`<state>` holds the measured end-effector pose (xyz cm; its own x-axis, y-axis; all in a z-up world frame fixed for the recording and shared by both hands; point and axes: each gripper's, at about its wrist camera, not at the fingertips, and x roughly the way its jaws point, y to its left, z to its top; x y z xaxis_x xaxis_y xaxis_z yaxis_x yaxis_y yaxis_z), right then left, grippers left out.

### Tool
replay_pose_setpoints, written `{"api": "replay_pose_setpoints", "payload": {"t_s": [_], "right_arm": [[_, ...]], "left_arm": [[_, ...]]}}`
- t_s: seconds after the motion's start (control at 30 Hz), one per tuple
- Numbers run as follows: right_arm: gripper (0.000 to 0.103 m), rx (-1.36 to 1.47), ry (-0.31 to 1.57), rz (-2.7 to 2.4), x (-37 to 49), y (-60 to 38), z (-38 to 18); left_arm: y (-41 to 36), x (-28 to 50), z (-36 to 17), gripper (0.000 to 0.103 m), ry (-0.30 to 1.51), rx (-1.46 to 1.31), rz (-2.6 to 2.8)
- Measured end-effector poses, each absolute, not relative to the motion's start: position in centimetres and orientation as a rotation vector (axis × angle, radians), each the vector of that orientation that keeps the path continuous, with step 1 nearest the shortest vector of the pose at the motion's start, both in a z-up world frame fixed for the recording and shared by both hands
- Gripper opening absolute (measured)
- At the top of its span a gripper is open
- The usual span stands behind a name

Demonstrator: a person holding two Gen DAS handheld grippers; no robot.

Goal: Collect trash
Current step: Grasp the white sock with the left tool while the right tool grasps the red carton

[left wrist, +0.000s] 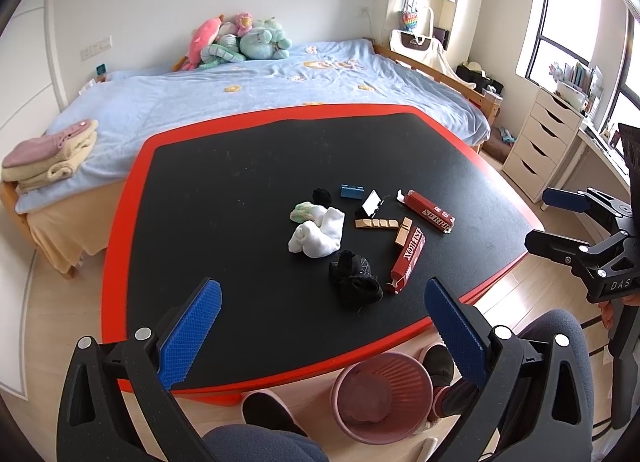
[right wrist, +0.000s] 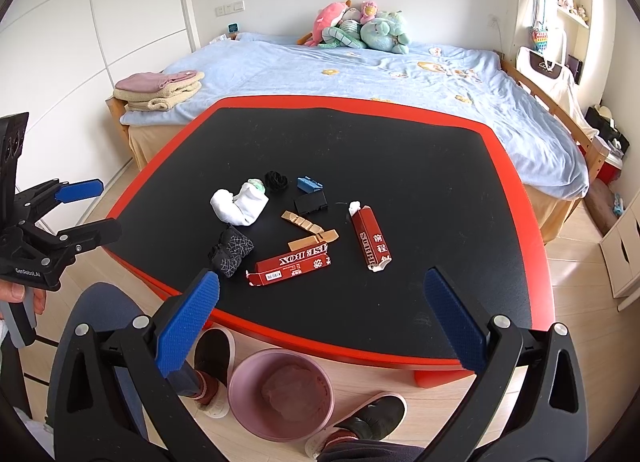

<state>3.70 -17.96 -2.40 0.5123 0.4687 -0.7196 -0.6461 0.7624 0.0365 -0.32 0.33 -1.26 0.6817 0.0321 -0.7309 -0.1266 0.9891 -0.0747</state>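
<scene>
Two torn red cartons lie on the black table (left wrist: 240,182): one (left wrist: 409,258) near the front edge, one (left wrist: 430,211) farther back. They also show in the right wrist view, the first carton (right wrist: 294,264) and the second carton (right wrist: 370,240). A pink bin (left wrist: 382,396) stands on the floor below the table edge; it also shows in the right wrist view (right wrist: 282,392). My left gripper (left wrist: 322,328) is open and empty above the front edge. My right gripper (right wrist: 320,318) is open and empty too.
White socks (left wrist: 318,234), black socks (left wrist: 354,280), a green-white sock ball (left wrist: 304,211), wooden pieces (left wrist: 378,224), a phone stand (left wrist: 372,204) and a blue clip (left wrist: 352,191) lie mid-table. A bed (left wrist: 260,90) stands behind, white drawers (left wrist: 544,142) at right. The person's shoes (right wrist: 374,416) flank the bin.
</scene>
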Motion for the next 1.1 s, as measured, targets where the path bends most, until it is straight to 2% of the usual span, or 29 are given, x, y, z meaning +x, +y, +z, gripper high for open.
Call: {"api": "replay_pose_setpoints", "payload": {"t_s": [0.6, 1.1], "right_arm": [[0.100, -0.270, 0.832, 0.655, 8.4, -18.0, -4.1], [0.100, -0.313, 0.936, 0.654, 15.6, -16.2, -8.4]], "left_arm": [[1.9, 3.6, -2.4, 0.097, 0.873, -0.173, 0.054], [3.6, 10.4, -6.7, 0.097, 1.034, -0.214, 0.023]]}}
